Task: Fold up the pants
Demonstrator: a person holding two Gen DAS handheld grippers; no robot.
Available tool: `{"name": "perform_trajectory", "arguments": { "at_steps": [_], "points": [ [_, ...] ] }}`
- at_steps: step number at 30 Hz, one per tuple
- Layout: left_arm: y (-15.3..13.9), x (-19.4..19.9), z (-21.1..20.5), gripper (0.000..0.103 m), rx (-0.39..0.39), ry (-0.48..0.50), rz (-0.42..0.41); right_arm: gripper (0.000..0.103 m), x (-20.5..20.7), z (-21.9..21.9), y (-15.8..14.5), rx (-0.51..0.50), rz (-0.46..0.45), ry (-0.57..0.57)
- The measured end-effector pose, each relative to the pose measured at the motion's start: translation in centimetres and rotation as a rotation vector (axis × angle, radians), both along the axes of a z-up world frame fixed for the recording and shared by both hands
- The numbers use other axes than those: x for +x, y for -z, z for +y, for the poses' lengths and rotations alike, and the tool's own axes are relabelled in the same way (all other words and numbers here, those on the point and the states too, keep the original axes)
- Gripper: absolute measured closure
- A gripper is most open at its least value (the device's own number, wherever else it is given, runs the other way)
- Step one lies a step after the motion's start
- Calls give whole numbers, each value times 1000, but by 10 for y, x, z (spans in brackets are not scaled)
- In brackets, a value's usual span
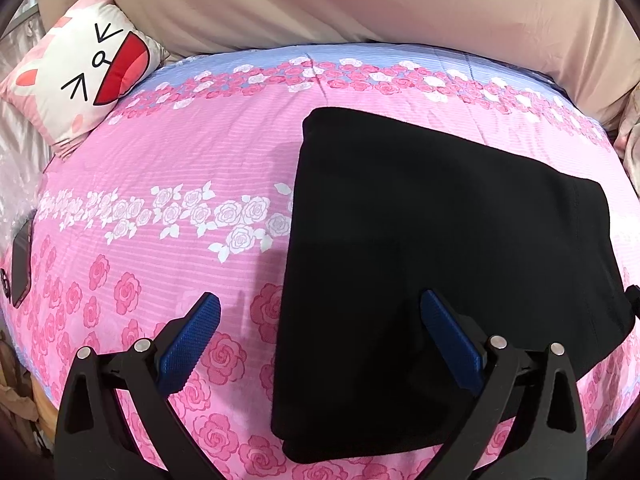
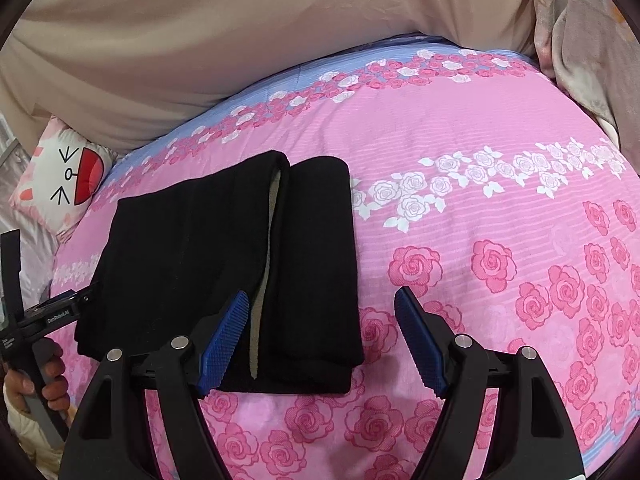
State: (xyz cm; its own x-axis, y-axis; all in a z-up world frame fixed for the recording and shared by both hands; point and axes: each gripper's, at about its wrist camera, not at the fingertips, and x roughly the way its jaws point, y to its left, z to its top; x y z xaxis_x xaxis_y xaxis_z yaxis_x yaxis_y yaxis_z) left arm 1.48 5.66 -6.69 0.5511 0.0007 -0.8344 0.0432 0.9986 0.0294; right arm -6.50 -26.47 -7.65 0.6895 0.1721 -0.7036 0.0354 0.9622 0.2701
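Observation:
The black pants (image 1: 440, 248) lie folded into a flat rectangle on the pink rose bedspread (image 1: 180, 168). In the right wrist view the pants (image 2: 224, 260) show two stacked folded layers with a pale lining strip between them. My left gripper (image 1: 320, 316) is open and empty, hovering above the pants' left edge. My right gripper (image 2: 322, 312) is open and empty, above the right edge of the pants near their front end. The left gripper's body and the hand holding it show at the left edge of the right wrist view (image 2: 36, 320).
A cat-face cushion (image 1: 92, 68) lies at the back left of the bed. A beige sheet (image 1: 360, 4) covers the back. A dark phone (image 1: 20, 268) lies at the left bed edge. Grey fabric (image 2: 580, 40) hangs at the right.

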Motion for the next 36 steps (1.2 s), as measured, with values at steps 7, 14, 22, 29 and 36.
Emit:
{"name": "perform_trajectory", "arguments": {
  "at_steps": [7,14,22,29,36],
  "points": [
    [-2,4,-3,5,-13,11,3,29,4,2,-3,9,-7,-4],
    [-2,6,-6,5,-9,18,1,29,7,3,-9,23,-25,-17],
    [-3,6,-8,5,-9,29,-6,28,16,20,-3,28,-5,-70],
    [-7,2,-12,5,-37,59,-9,26,18,24,1,21,10,-68],
    [-3,-1,-18,5,-51,73,-4,26,16,22,6,19,22,-52]
  ]
}}
